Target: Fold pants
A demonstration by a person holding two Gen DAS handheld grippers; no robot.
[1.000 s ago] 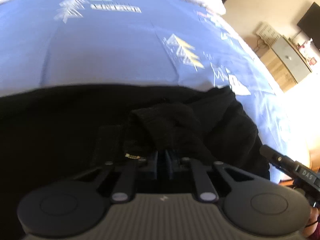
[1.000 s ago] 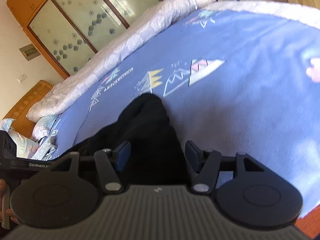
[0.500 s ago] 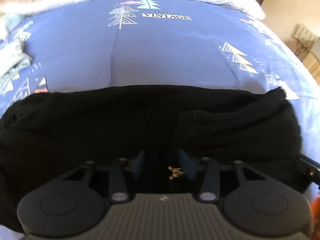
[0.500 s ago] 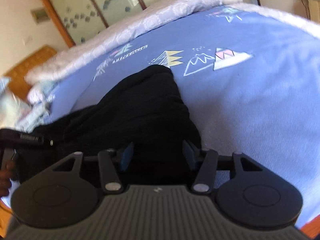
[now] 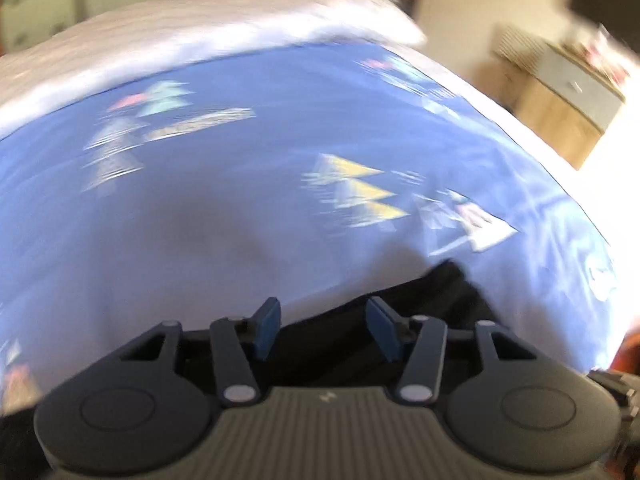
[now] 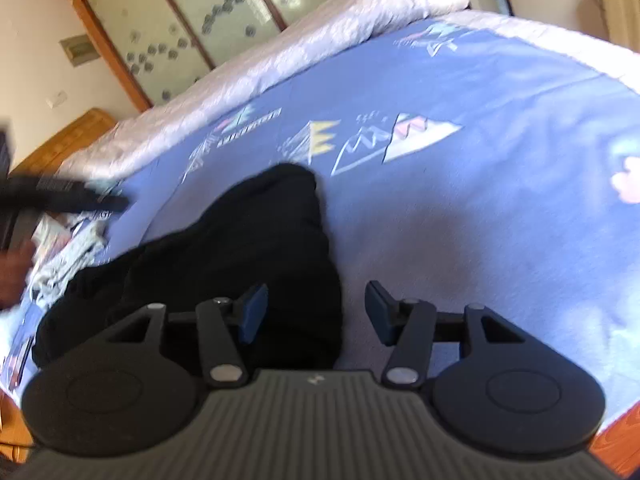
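Nearest in the left wrist view, the left gripper (image 5: pixel 322 326) has its two blue-padded fingers spread apart with nothing between them. Just beyond the fingers lies the edge of the black pants (image 5: pixel 432 300), a dark bunch on the blue bedsheet (image 5: pixel 240 208), reaching out toward the right finger and past it. This view is blurred, so the fabric's folds cannot be made out.

In the right wrist view, the right gripper (image 6: pixel 316 312) also stands with its fingers parted and holding nothing. Its left finger sits over the pants (image 6: pixel 240 248), while its right finger is over bare bedsheet (image 6: pixel 480 208), so the right edge of the garment runs between the two fingers. The pants lie as a thick, folded heap stretching away to a rounded end near the printed mountains and crown on the sheet.

Farther left, a crumpled pale cloth (image 6: pixel 68 252) rests on the sheet beside the pants, and the blurred dark shape of the other tool hangs above it. Beyond that, a white quilt (image 6: pixel 280 60) borders the far side of the bed, with a wooden wardrobe (image 6: pixel 180 20) with frosted panels behind it.
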